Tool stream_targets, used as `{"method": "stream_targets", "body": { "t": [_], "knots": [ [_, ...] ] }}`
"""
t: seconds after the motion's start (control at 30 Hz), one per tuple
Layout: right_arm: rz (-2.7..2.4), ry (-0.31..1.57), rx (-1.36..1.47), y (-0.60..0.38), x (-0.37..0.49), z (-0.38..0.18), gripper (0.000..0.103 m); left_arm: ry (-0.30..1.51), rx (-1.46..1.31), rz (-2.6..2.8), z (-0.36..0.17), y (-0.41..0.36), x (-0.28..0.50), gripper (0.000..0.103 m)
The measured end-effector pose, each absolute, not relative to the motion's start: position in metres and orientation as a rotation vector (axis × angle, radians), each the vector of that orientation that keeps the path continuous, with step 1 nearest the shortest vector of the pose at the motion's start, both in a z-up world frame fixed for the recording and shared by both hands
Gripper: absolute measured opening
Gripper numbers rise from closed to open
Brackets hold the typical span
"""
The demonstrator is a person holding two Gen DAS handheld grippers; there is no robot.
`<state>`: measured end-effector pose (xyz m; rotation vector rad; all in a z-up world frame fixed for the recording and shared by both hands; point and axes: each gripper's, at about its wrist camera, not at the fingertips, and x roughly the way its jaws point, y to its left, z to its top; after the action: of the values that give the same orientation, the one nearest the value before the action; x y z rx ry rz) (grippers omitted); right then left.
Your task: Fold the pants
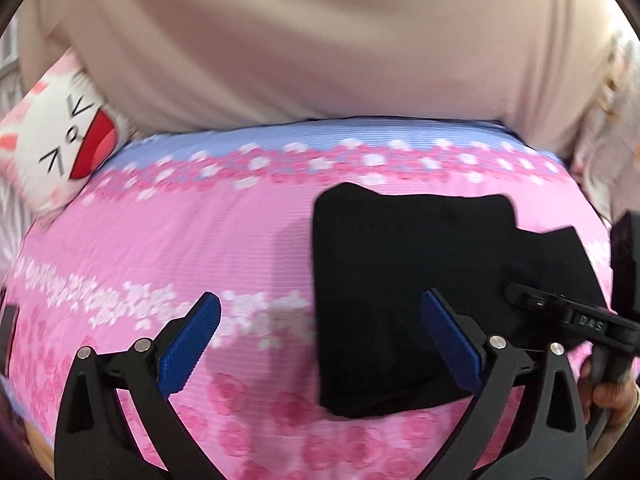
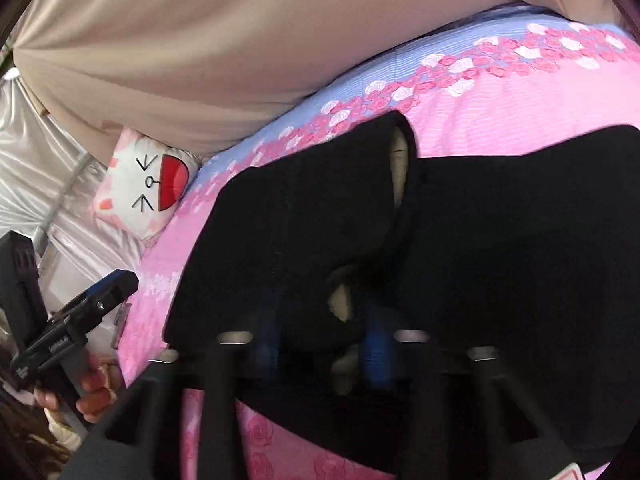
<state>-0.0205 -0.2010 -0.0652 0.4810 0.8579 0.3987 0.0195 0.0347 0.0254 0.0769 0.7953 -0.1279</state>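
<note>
Jaws of the left gripper (image 1: 320, 340) stand wide apart, empty, one blue pad over the pants (image 1: 420, 280); right gripper (image 2: 320, 344) is blurred, jaws narrowed around a bunched fold, pad contact cannot be told; pants lie folded on the pink bedsheet (image 1: 160, 240). Judged soft, light, limp fabric; grasp at doubled edges or corners.

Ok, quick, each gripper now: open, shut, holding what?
Left gripper: open, holding nothing.
Right gripper: pinching a bunch of the black pants; view blurred.
</note>
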Motion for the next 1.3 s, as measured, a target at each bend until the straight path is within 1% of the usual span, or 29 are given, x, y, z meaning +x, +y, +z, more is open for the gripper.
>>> {"method": "stream_targets", "body": {
  "t": [0.1,0.23,0.3,0.37,0.4,0.47,0.5,0.53,0.57,0.6,0.63,0.67,0.7,0.83,0.97,1.0,1.03,1.07,1.1,1.13,1.17,1.2,1.23,1.3],
  "knots": [
    [0.433,0.792,0.475,-0.197,-0.026,-0.042,0.015,0.809,0.014,-0.132,0.028,0.048,0.028,0.098],
    [0.370,0.636,0.451,-0.240,-0.060,0.011,0.014,0.775,-0.012,-0.164,0.037,0.047,0.027,0.098],
    [0.274,0.591,0.418,-0.274,-0.085,0.024,0.016,0.769,-0.003,-0.191,0.036,0.039,0.025,0.098],
    [0.198,0.623,0.371,-0.295,-0.097,0.015,0.022,0.790,0.004,-0.229,0.028,0.026,0.026,0.098],
    [0.123,0.676,0.370,-0.311,-0.100,-0.004,0.026,0.804,0.010,-0.244,0.023,0.019,0.028,0.098],
    [0.009,0.792,0.381,-0.327,-0.098,-0.044,0.028,0.830,0.016,-0.273,0.014,0.005,0.031,0.098],
    [-0.022,0.825,0.389,-0.330,-0.098,-0.057,0.032,0.848,0.016,-0.289,0.008,-0.003,0.033,0.098],
    [-0.017,0.816,0.428,-0.335,-0.103,-0.066,0.032,0.872,0.014,-0.298,0.002,-0.011,0.036,0.098],
    [-0.009,0.771,0.472,-0.338,-0.112,-0.065,0.038,0.885,0.013,-0.304,-0.002,-0.014,0.037,0.098],
    [-0.017,0.752,0.476,-0.343,-0.119,-0.061,0.052,0.903,0.010,-0.308,-0.007,-0.018,0.038,0.098],
    [-0.043,0.723,0.464,-0.345,-0.124,-0.055,0.061,0.939,0.004,-0.315,-0.013,-0.019,0.041,0.098],
    [-0.066,0.690,0.445,-0.346,-0.128,-0.049,0.075,0.955,-0.003,-0.314,-0.017,-0.019,0.042,0.098],
    [-0.077,0.673,0.431,-0.346,-0.128,-0.046,0.077,0.968,-0.014,-0.315,-0.021,-0.018,0.042,0.098],
    [-0.062,0.744,0.451,-0.354,-0.111,-0.055,0.077,1.034,-0.102,-0.352,-0.039,-0.016,0.045,0.098],
    [0.030,0.848,0.639,-0.368,-0.091,-0.089,0.078,1.128,-0.215,-0.450,-0.060,-0.021,0.054,0.098],
    [0.043,0.842,0.663,-0.367,-0.091,-0.093,0.077,1.138,-0.242,-0.463,-0.065,-0.021,0.056,0.098],
    [0.052,0.804,0.669,-0.366,-0.093,-0.093,0.075,1.111,-0.235,-0.473,-0.063,-0.023,0.055,0.098],
    [0.081,0.802,0.682,-0.363,-0.091,-0.096,0.066,1.118,-0.219,-0.490,-0.065,-0.027,0.056,0.098],
    [0.070,0.792,0.687,-0.362,-0.090,-0.098,0.055,1.097,-0.198,-0.487,-0.063,-0.030,0.056,0.083],
    [0.070,0.778,0.695,-0.361,-0.090,-0.098,0.049,1.086,-0.201,-0.534,-0.061,-0.032,0.056,0.056],
    [0.087,0.768,0.701,-0.357,-0.088,-0.096,0.039,1.095,-0.203,-0.561,-0.057,-0.034,0.059,0.055],
    [0.085,0.757,0.692,-0.352,-0.089,-0.088,0.036,1.093,-0.205,-0.560,-0.051,-0.032,0.061,0.041],
    [0.090,0.746,0.673,-0.347,-0.090,-0.080,0.035,1.072,-0.196,-0.577,-0.041,-0.029,0.061,0.024],
    [0.135,0.698,0.643,-0.332,-0.090,-0.056,0.034,1.002,-0.193,-0.612,-0.011,-0.016,0.059,0.021]
  ]
}}
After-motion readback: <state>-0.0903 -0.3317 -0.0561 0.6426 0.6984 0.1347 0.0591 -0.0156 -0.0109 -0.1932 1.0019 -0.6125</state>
